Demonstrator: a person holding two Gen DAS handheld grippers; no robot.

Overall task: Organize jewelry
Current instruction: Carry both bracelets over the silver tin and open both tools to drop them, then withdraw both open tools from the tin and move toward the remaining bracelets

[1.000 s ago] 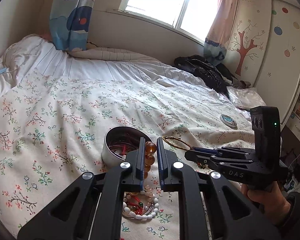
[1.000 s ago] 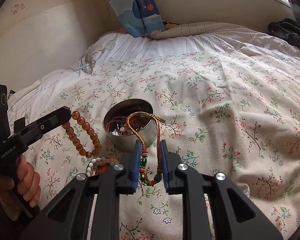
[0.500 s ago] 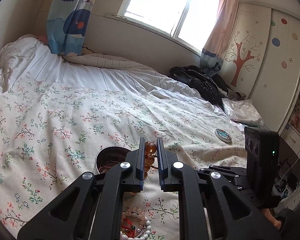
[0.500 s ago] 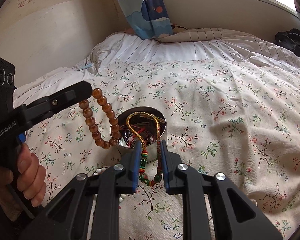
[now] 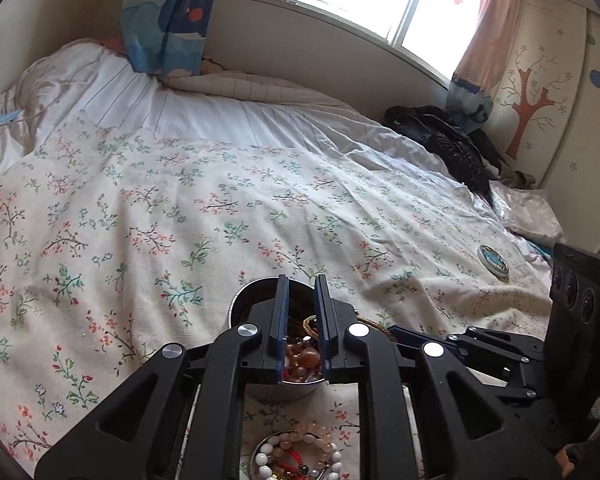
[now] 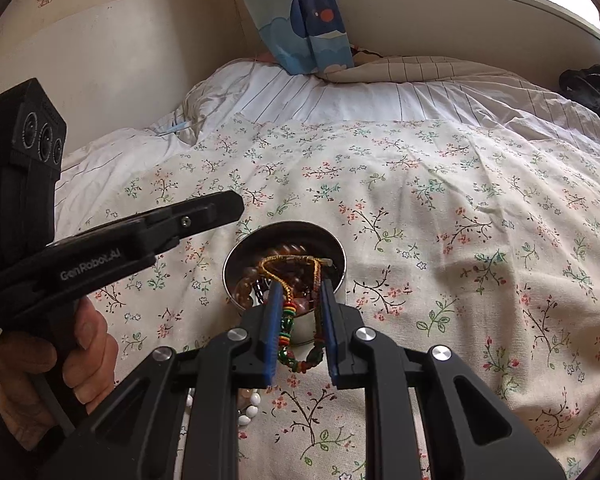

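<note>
The round silver metal tin [image 6: 285, 240] stands on the white quilt with small printed flowers [image 6: 440, 208], near the middle of the right wrist view and a little toward 6 o'clock. The string of round amber-brown beads [image 6: 249, 286] is seen lying inside it, at about 8 o'clock of the tin's opening; in the left wrist view the same beads [image 5: 300, 360] show between the two blue pads, below them, and are not pressed by them. The left gripper [image 5: 302, 292] is held over the tin and its jaws are opening, with a clear gap and nothing clamped.

The braided gold cord bracelet with red and green beads [image 6: 290, 312] is held by the right gripper [image 6: 298, 288], whose jaws are closed on it. The golden loop hangs over the tin's opening, while the beaded end hangs toward 6 o'clock, outside the rim.

To do this step well, the left gripper is probably best lifted straight away from the tin, so that no bead is caught. The right gripper should then be brought further over the opening, until the hanging beaded end is also above it, and only then released.

A pile of white and red bead bracelets [image 5: 296, 456] is left on the quilt at 6 o'clock of the tin, just beside it.
</note>
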